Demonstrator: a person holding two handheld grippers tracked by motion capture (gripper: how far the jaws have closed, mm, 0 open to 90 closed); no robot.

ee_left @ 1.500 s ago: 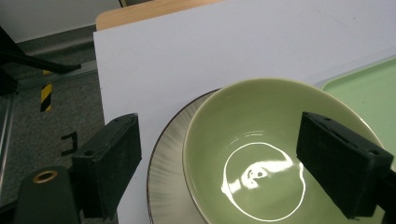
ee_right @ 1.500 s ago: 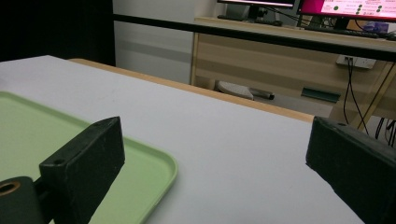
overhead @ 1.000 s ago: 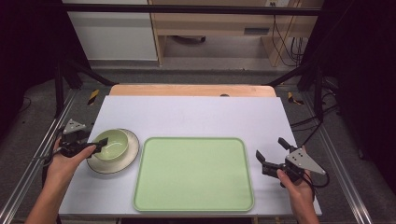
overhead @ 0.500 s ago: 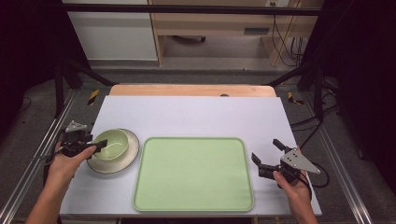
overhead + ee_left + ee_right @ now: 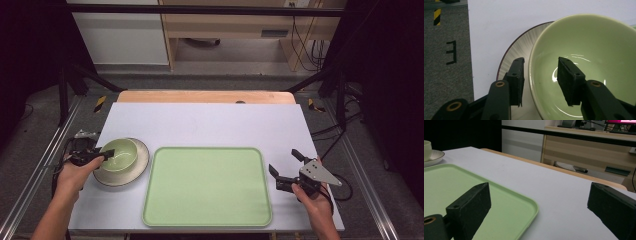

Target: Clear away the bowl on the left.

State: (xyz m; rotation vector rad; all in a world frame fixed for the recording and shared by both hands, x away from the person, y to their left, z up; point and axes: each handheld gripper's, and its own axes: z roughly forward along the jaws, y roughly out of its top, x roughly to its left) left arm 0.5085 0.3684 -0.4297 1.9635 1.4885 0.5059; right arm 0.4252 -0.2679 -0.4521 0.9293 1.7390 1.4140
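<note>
1. White surface: one green tray, one green bowl on one plate.
2. Left tool has just been closing, straddling bowl rim, pads not pressing.
3. Right tool open, empty, beside tray.

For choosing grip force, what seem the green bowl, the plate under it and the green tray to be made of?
Bowl: likely glazed ceramic, with glossy highlights inside. Plate: likely ceramic, with fine radial lines and a dark rim. Tray: probably matte plastic, without glare.

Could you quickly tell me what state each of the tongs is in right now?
Left tongs: jaws just closing astride the green bowl wall, pads not yet pressing, so open.
Right tongs: wide open, empty, beside the green tray.
</note>
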